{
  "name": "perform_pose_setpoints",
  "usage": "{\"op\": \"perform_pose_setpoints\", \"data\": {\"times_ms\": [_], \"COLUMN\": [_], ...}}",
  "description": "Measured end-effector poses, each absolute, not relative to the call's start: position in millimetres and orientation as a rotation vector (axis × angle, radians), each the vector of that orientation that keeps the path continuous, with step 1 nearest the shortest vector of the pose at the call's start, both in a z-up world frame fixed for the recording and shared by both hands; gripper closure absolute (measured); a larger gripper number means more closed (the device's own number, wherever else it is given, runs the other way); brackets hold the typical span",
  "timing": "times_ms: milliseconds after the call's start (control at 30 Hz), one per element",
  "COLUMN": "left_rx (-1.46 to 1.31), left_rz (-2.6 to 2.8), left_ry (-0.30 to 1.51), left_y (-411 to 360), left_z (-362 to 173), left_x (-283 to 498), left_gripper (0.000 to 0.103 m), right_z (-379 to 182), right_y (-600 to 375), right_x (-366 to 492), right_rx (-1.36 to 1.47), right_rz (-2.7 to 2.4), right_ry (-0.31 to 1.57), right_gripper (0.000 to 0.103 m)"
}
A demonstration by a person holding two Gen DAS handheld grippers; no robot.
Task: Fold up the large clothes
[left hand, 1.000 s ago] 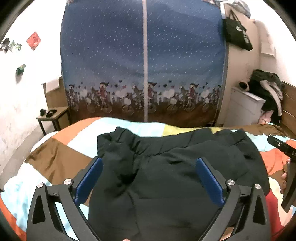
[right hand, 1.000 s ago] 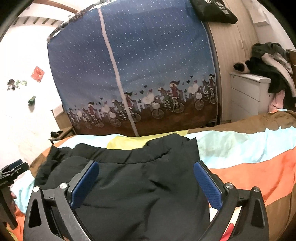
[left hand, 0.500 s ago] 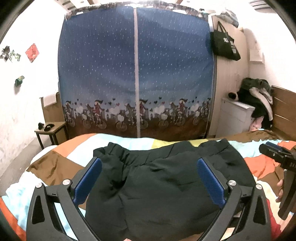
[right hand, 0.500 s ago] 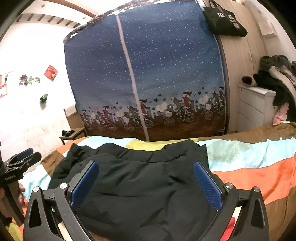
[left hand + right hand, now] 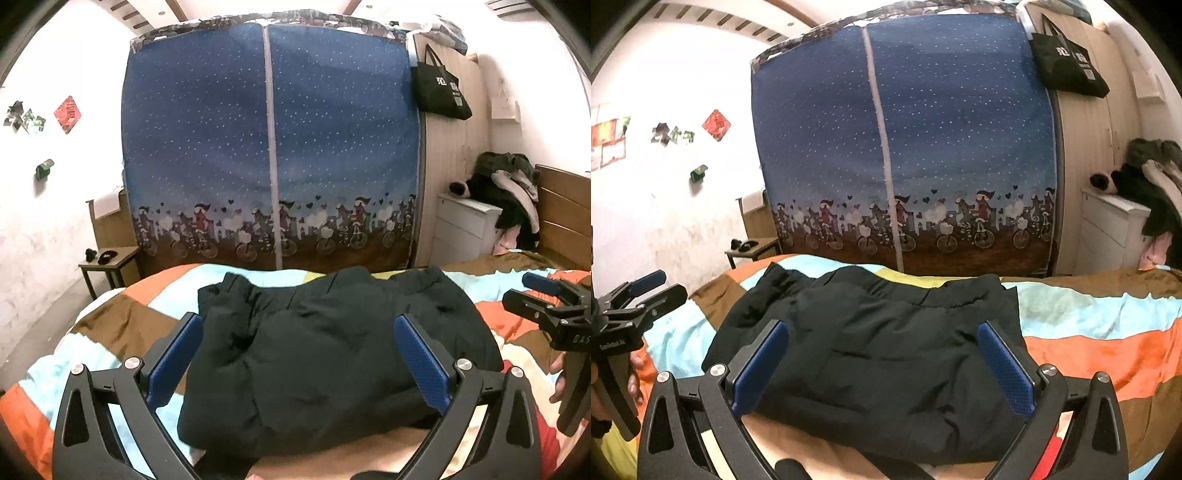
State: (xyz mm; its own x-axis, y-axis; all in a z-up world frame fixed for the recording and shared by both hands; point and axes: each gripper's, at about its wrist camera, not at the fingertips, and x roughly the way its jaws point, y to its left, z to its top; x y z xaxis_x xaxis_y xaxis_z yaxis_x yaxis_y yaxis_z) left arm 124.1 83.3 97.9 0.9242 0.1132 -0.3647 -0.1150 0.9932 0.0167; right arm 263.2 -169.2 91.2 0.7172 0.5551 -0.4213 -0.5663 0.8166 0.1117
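the dark garment (image 5: 332,354) lies bunched mid-bed, long axis running across, parallel to the bed's far edge. left claw (image 5: 299,362) and right claw (image 5: 882,365) both gape empty, one before each end.

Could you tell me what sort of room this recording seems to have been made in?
Most likely a home bedroom: a dark garment lies on a bed with a striped quilt, facing a zipped fabric wardrobe, with a white drawer unit beside it.
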Motion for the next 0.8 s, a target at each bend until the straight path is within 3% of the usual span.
{"op": "perform_pose_setpoints", "data": {"times_ms": [800], "left_rx": [0.024], "left_rz": [0.131], "left_ry": [0.462], "left_y": [75], "left_z": [38], "left_x": [65], "left_gripper": [0.002], "right_z": [42], "right_y": [-167], "right_x": [201], "right_rx": [-0.035], "right_rz": [0.620], "right_ry": [0.534], "right_gripper": [0.000]}}
